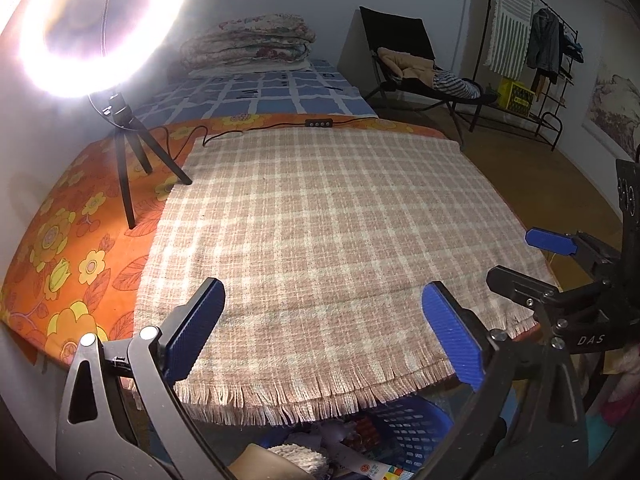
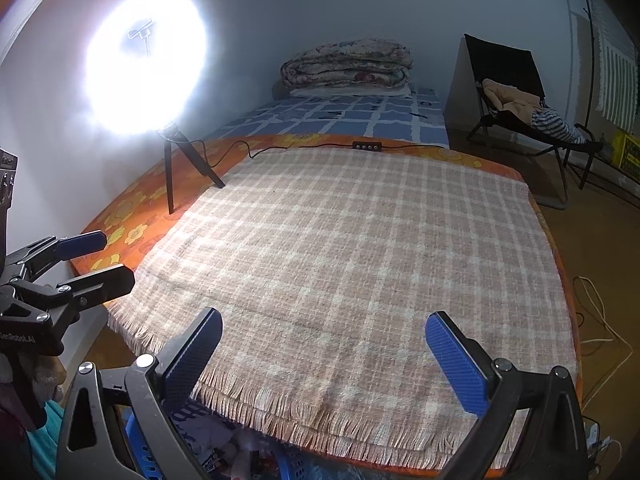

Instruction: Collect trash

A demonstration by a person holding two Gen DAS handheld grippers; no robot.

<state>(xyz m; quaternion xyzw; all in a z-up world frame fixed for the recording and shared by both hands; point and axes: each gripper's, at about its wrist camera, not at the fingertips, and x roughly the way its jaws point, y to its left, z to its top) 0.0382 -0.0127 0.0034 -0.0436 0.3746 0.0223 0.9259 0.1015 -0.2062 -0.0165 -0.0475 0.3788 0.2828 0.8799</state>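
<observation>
You are holding both tools over the near edge of the plaid blanket (image 1: 320, 220), which is covering the table and showing no trash on top. The blue basket (image 1: 412, 428) is sitting below the fringe, and the wrappers and scraps (image 1: 360, 452) are lying inside it, under and slightly right of your left gripper (image 1: 324, 336). Your right gripper (image 2: 324, 360) is hovering with the basket down to its left, so the left one is looking nearer. Both are standing wide apart, gripping nothing. Any reach is probably going downward, beneath the fringe
</observation>
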